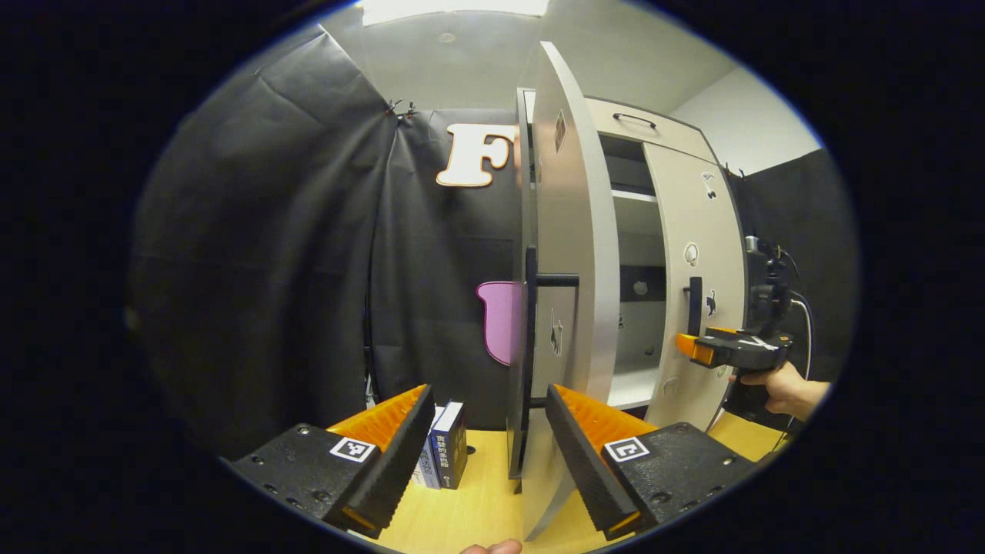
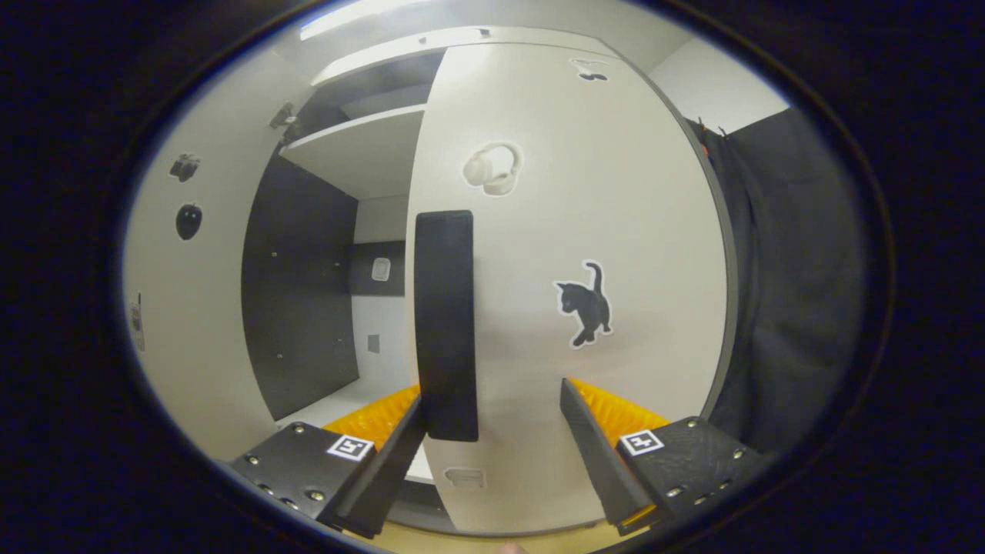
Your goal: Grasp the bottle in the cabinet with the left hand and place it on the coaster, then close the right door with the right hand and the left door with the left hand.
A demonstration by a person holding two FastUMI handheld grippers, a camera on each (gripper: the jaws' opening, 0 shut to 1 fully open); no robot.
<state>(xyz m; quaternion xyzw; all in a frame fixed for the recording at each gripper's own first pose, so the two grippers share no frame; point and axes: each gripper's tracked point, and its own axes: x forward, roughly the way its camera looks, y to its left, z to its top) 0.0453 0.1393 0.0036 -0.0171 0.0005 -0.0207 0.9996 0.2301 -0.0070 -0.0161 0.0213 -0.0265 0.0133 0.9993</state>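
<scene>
Cabinet doors, both ajar

Right door point(image 2: 585, 254): centre frame, nearly shut; probably stiff, light-swinging; push by black handle point(image 2: 445, 323). Right gripper point(image 2: 492, 431): fingers apart, astride handle. Left door point(image 1: 565, 285): edge-on, centre. Left gripper point(image 1: 489, 446): fingers apart, empty

Left hand-held gripper point(image 1: 486, 454): jaws spread wide, nothing pressed between the fingers; both fingers point forward and level from the bottom of the left gripper view.
Right hand-held gripper point(image 2: 492, 450): jaws also spread wide, fingers reaching forward, gripping nothing.
Right hand-held gripper in the left gripper view point(image 1: 704, 348): held level, off to the right and farther away.
Hand point(image 1: 777, 385): wrapped around that gripper's handle from below, bare forearm trailing right.
</scene>
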